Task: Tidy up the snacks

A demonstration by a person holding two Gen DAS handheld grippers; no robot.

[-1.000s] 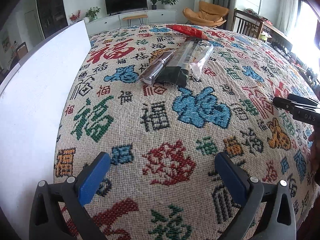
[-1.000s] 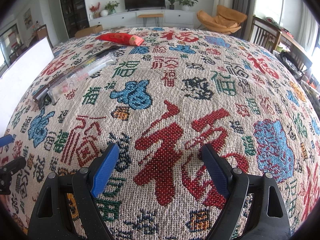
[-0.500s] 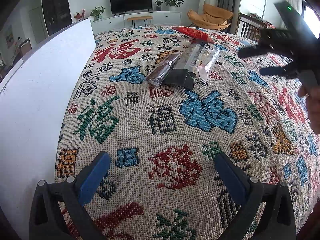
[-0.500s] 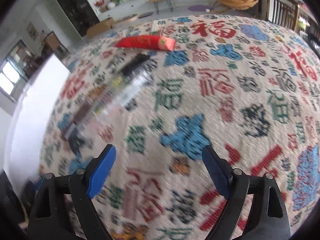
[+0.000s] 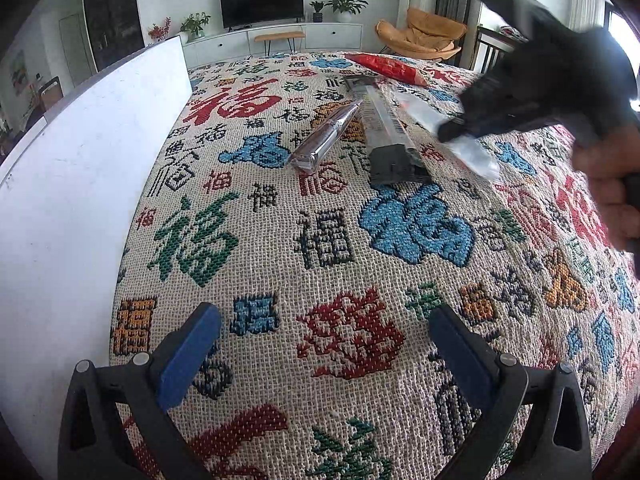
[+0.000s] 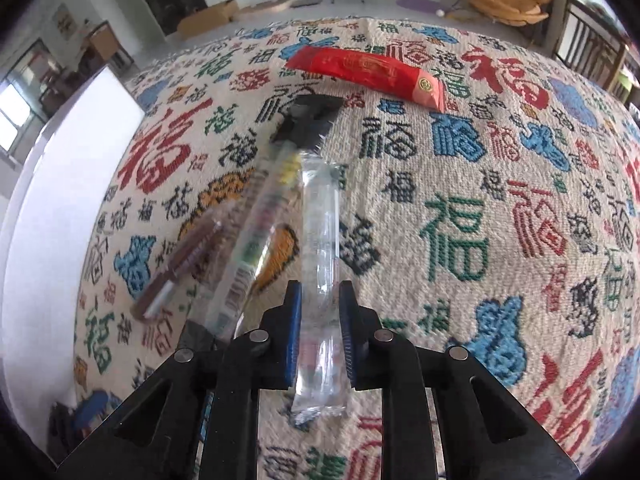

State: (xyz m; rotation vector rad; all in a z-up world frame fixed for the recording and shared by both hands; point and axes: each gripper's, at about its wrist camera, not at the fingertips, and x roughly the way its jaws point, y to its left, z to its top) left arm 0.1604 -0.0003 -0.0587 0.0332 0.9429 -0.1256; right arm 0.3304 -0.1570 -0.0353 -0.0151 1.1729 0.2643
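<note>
The right gripper (image 6: 319, 300) has its two blue pads pinching a long clear packet (image 6: 320, 248) near one end; only the right wrist view shows this grip up close, with the packet running away from the pads over the cloth (image 6: 460, 208); the left wrist view shows that gripper as a dark blur with the clear packet (image 5: 448, 128) under it, and part of a hand (image 5: 612, 200) at the edge; the left gripper (image 5: 320, 344) is spread wide with nothing between its pads, low over the cloth; just beside the clear packet lie a long dark-ended packet (image 6: 260, 216) and a brown packet (image 6: 180, 268); a red packet (image 6: 368, 72) lies farther off; its gold mark is too small to read; the cloth is covered with big woven Chinese signs in red, green and blue; a white board (image 5: 80, 168) stands along one side.
</note>
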